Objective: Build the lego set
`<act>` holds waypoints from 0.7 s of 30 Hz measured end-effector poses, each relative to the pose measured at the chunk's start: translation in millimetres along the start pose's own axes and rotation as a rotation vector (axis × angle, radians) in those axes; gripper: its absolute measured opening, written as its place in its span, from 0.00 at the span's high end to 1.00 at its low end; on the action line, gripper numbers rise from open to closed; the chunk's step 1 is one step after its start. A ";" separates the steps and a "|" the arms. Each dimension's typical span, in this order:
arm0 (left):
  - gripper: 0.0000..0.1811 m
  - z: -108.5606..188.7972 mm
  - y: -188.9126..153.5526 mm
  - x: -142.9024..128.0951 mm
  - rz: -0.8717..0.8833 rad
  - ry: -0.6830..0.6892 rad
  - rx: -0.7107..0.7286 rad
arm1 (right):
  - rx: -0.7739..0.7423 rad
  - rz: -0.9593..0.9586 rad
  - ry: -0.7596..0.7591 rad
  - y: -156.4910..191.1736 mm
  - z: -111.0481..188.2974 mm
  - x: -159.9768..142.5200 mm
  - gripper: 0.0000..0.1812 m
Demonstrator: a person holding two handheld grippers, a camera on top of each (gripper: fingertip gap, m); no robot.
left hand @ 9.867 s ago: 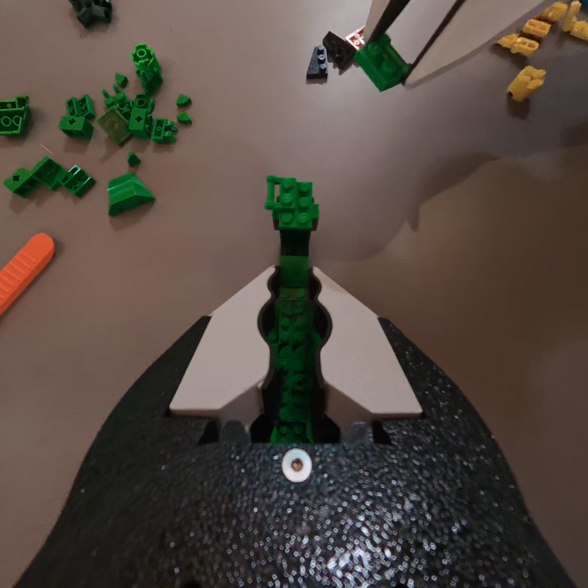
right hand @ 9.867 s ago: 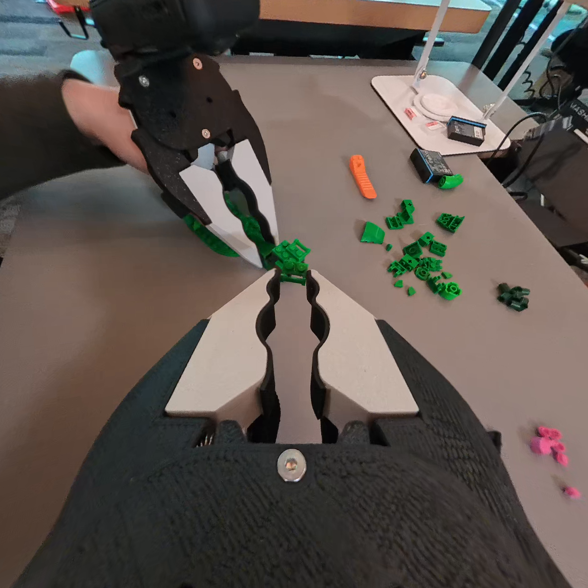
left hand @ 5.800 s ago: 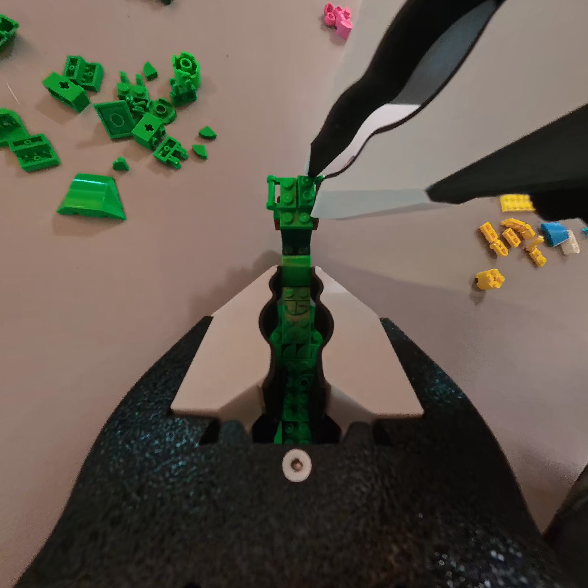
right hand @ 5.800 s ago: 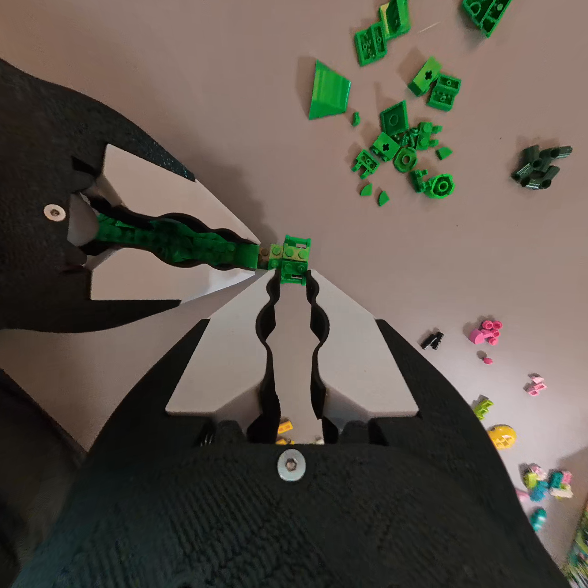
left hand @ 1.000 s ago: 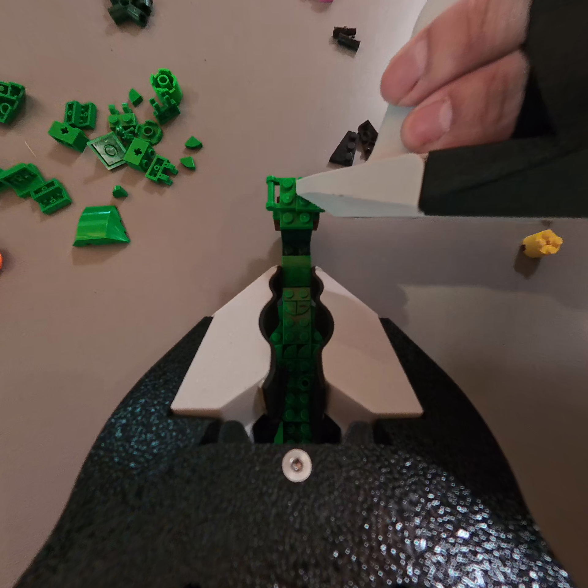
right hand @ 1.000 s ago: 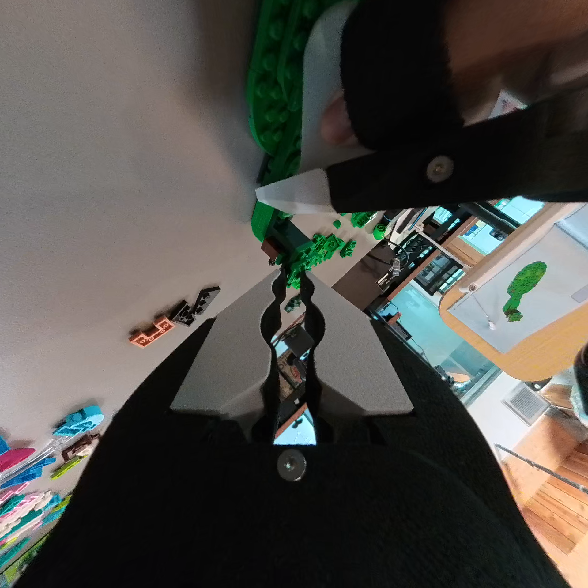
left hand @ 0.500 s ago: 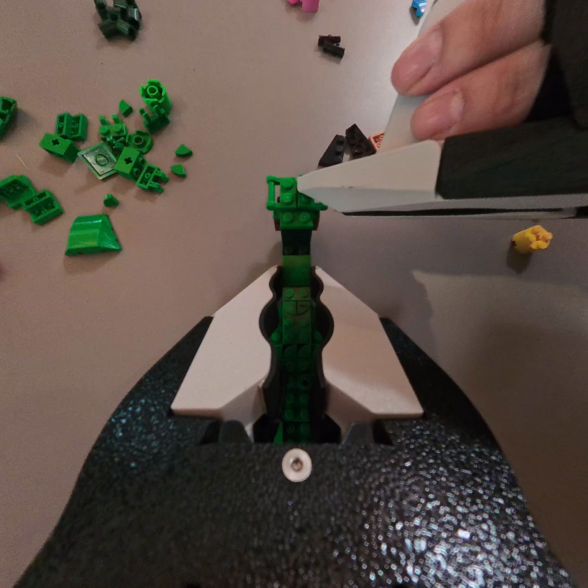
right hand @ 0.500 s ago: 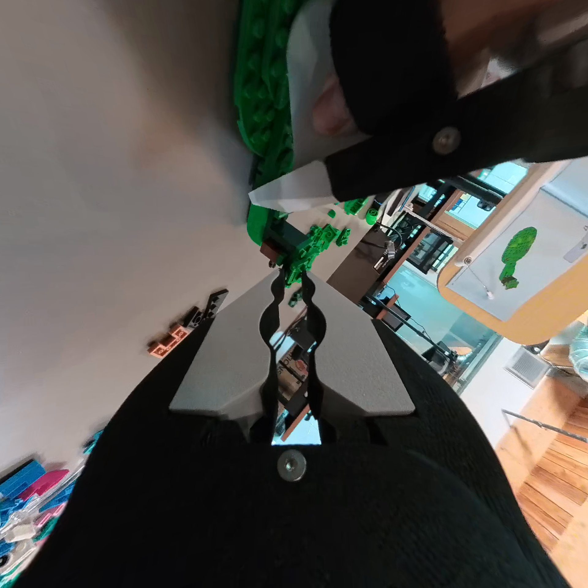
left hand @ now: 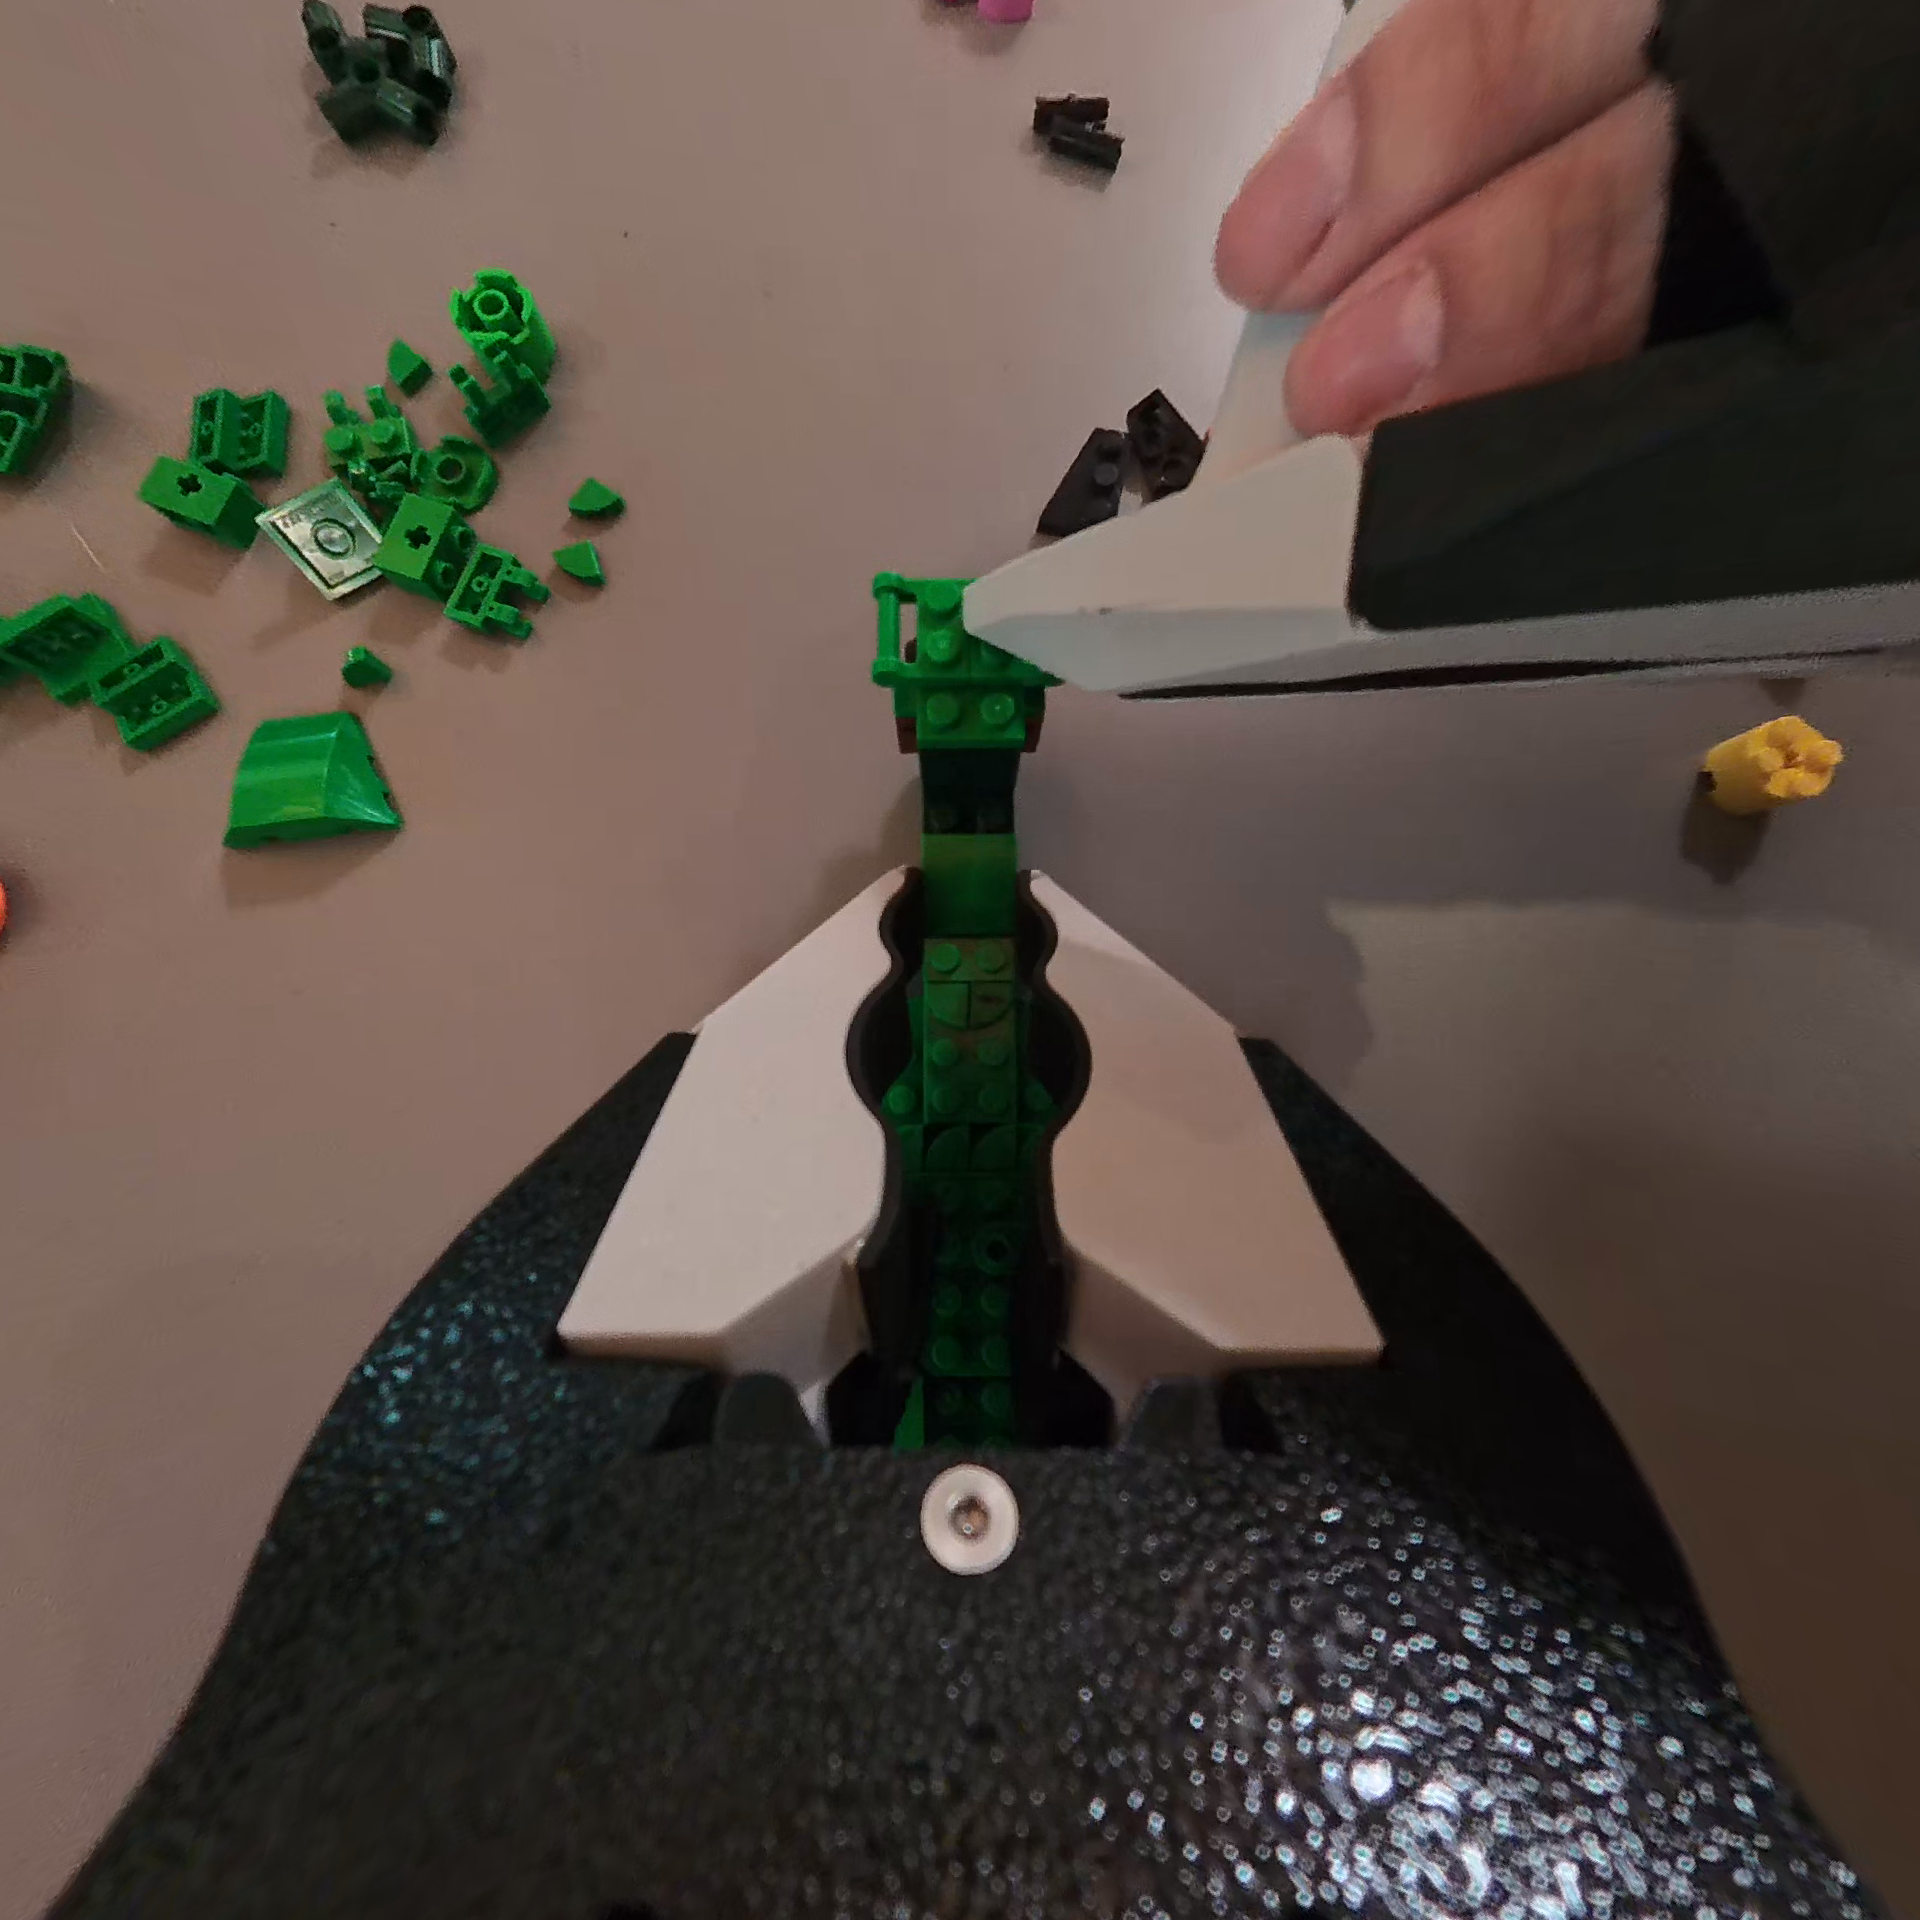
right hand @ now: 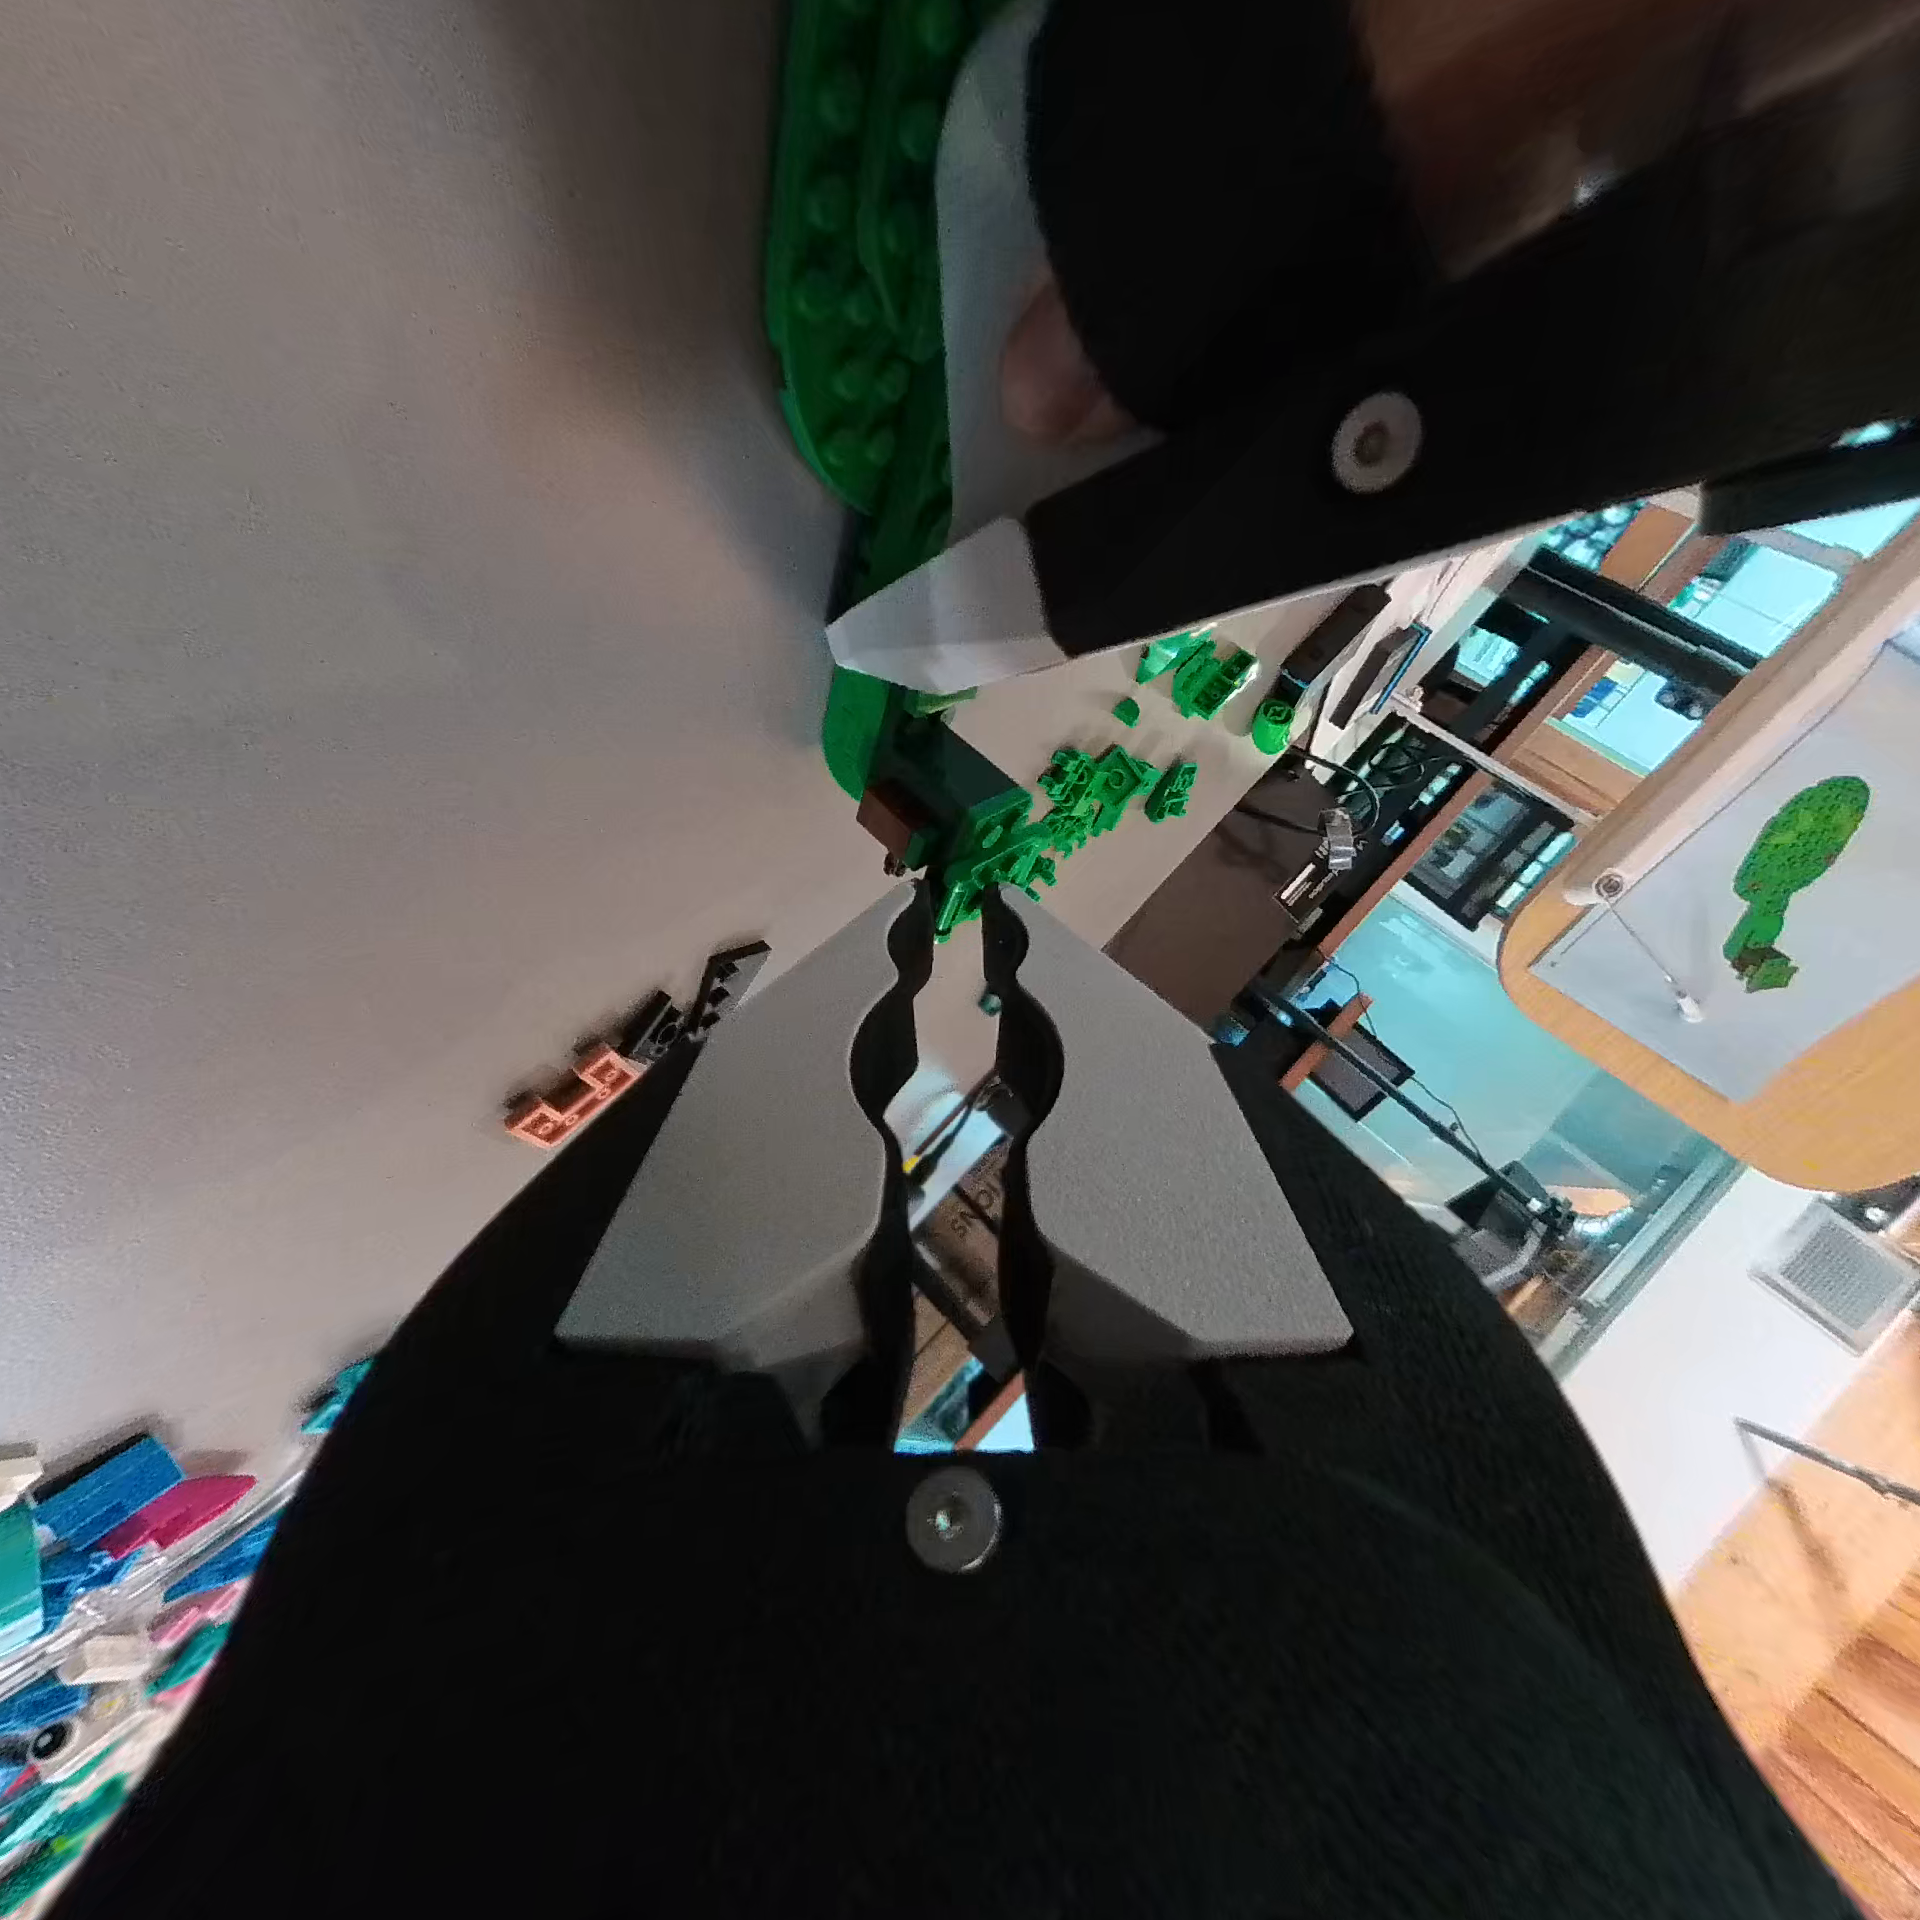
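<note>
Between the white fingers of the left hand-held gripper (left hand: 971,894), clenched on it, sits a long green lego build (left hand: 966,1091), its studded end sticking out toward 12 o'clock over the grey-brown surface (left hand: 623,987). Right hand-held gripper (right hand: 951,899) comes in from 3 o'clock in the left wrist view; its fingertips touch the build's far-end small green studded block (left hand: 940,649), w/ a narrow gap between the jaws; cannot tell if it grips. Loose green lego pieces (left hand: 343,520) lie at 10 o'clock, 1 yellow lego piece (left hand: 1766,764) at 3 o'clock, black lego pieces (left hand: 1127,468) near 1 o'clock.
</note>
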State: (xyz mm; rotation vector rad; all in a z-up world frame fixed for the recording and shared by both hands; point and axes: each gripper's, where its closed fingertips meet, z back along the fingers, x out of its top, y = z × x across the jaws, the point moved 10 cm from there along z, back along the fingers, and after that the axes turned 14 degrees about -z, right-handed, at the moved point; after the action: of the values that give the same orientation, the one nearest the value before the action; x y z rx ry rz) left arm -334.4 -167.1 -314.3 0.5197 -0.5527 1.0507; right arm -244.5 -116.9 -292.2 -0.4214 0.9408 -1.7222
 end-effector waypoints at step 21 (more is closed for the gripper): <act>0.92 6.0 1.8 -0.1 -0.037 -0.065 -0.042 | -0.031 -0.431 -0.089 -1.2 14.0 -18.9 0.80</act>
State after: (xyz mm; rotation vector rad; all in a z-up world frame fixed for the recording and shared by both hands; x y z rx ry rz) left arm -337.1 -170.3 -309.6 0.5268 -0.6188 0.9878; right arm -229.0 -104.8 -279.3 -0.7588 0.8545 -2.0566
